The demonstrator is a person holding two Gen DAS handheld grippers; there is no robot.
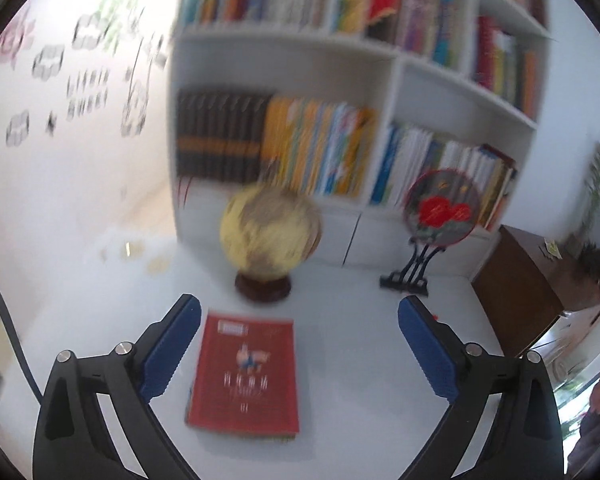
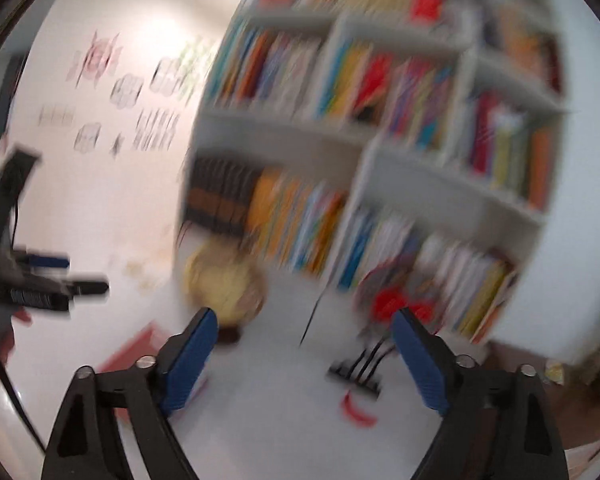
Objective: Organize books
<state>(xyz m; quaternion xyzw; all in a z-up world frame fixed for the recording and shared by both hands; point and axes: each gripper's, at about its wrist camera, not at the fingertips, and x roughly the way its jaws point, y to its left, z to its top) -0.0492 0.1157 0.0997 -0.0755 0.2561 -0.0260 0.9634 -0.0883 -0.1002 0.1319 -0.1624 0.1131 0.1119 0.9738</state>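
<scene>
On the left side, the wall has drawings on it, far from the job. The left tool hangs over the white surface with its two blue fingers spread wide and nothing between them. The red book lies flat on the surface, cover up, at about 7 o'clock from the middle of the left wrist view, just beside the left finger and not touching it as far as I can tell. At 12 o'clock from the book sits a yellow globe on a dark round base, close to the book's top edge. Further right, at 2 o'clock from the book, a round fan with a red heart stands on a black stand. Behind them is the white bookshelf, full of standing books. The right tool is also spread wide and holds nothing; its view is very blurry. I think the step is to pick up the red book. To do it well, slide one finger under a long edge, pinch gently, and lift straight up so the book does not bump the globe. A flat book is hard to grab, so pulling it to the surface's edge first may help.
</scene>
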